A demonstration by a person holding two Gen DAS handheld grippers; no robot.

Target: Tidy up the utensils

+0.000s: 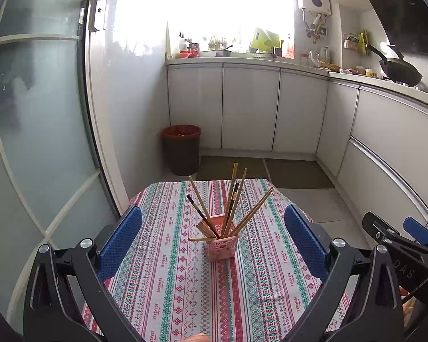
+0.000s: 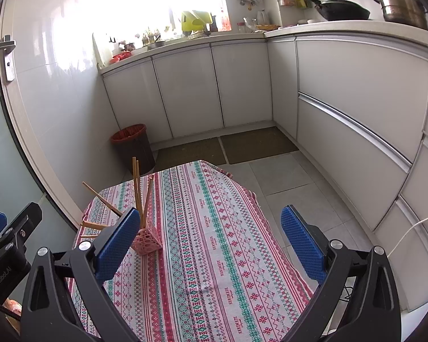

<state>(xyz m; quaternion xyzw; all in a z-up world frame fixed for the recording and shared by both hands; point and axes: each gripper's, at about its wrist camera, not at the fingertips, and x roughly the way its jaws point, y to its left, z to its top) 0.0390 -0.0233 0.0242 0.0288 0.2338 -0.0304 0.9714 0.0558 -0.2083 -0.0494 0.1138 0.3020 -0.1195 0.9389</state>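
White kitchen cabinets ring a small cloth-covered table (image 1: 185, 299). Mid-table stands the pink holder (image 1: 222, 246), chopsticks (image 1: 231, 199) splayed from it, one lying across its rim. Left tongs (image 1: 212, 245) and right tongs (image 2: 211, 245) both gape wide, empty. I'd straighten leaning sticks one at a time, steadying the light holder. Bare cloth lies all round; the table's far edge is near.

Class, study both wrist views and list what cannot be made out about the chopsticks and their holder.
- Left wrist view: chopsticks overlap in the pink holder; exact count unclear.
- Left wrist view: their lower ends are hidden inside the holder.
- Right wrist view: the right hand-held gripper has one blue finger covering part of the holder.
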